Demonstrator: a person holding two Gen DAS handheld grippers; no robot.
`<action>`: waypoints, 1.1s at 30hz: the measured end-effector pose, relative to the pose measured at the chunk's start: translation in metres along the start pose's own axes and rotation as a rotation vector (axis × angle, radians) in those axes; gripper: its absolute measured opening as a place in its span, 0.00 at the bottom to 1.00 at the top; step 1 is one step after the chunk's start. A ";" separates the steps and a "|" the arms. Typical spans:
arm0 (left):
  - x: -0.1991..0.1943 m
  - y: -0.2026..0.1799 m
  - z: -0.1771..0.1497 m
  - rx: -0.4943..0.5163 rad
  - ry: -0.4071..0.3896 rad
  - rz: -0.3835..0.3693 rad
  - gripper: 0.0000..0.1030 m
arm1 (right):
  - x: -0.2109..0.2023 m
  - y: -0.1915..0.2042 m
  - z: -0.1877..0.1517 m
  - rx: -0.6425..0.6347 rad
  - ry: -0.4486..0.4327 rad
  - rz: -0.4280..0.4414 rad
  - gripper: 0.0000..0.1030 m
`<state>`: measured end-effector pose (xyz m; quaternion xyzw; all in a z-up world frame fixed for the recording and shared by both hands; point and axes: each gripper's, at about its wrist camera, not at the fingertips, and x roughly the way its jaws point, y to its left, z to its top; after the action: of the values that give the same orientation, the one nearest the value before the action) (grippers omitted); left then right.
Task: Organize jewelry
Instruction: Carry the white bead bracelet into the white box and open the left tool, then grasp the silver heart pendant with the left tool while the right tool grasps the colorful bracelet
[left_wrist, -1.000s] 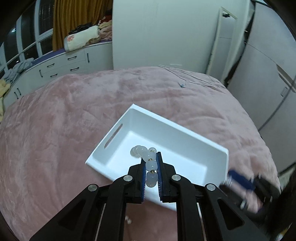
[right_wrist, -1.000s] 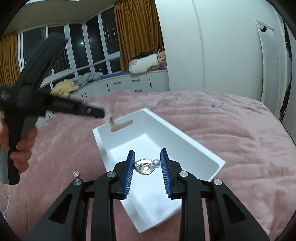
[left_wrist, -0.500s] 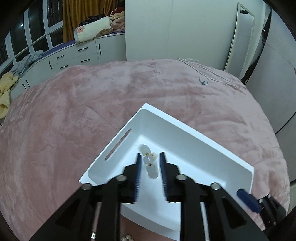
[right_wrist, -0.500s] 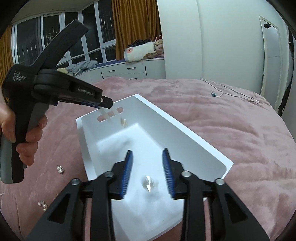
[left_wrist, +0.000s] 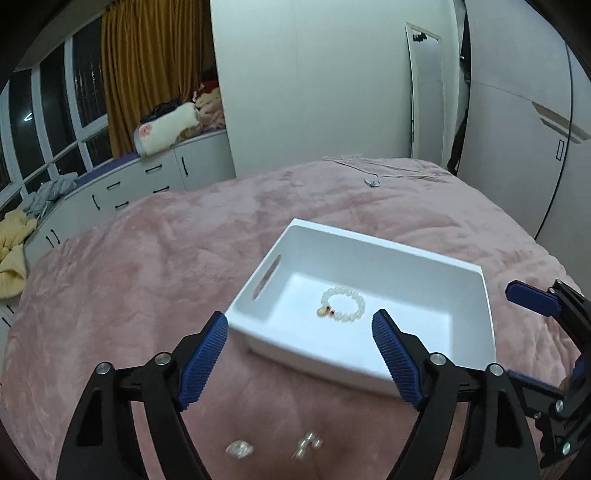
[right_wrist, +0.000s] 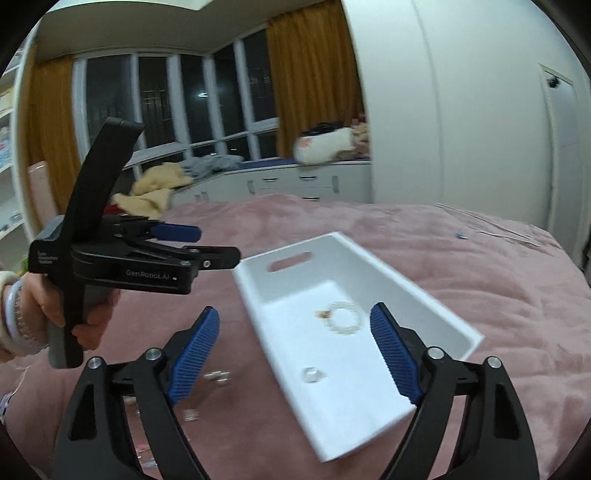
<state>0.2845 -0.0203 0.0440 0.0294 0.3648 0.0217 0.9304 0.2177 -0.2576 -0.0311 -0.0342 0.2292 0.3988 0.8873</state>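
A white tray (left_wrist: 436, 258) (right_wrist: 384, 266) sits on the pink bedspread. A white bead bracelet (left_wrist: 343, 304) (right_wrist: 345, 317) lies inside it, and a clear crystal piece (right_wrist: 312, 373) lies nearer the tray's front end. My left gripper (left_wrist: 299, 332) is open and empty, above the tray's near edge; it also shows in the right wrist view (right_wrist: 207, 251). My right gripper (right_wrist: 293, 330) is open and empty over the tray; its blue fingertips (left_wrist: 532, 297) show in the left wrist view. Small loose jewelry pieces (left_wrist: 273, 448) (right_wrist: 218, 376) lie on the bedspread in front of the tray.
The pink bedspread (left_wrist: 147, 277) covers a round bed. A thin white cable (left_wrist: 376, 173) lies at its far side. White drawers (left_wrist: 140, 184) with clothes run along the windows. A white wardrobe wall (left_wrist: 332, 92) stands behind.
My left gripper opened and let the bead bracelet fall into the tray. My right gripper dropped the crystal piece into the tray. Both grippers opened wide and pulled back.
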 end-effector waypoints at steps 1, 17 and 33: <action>-0.008 0.006 -0.004 -0.012 -0.004 -0.005 0.84 | 0.000 0.007 0.000 -0.012 0.009 0.015 0.82; -0.061 0.087 -0.112 -0.185 -0.178 0.010 0.92 | -0.019 0.066 -0.055 -0.015 0.139 0.140 0.84; -0.030 0.092 -0.162 0.027 -0.106 -0.026 0.92 | 0.029 0.095 -0.111 -0.041 0.336 0.162 0.65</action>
<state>0.1506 0.0763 -0.0478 0.0383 0.3155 0.0032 0.9481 0.1241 -0.2001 -0.1308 -0.1000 0.3682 0.4622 0.8005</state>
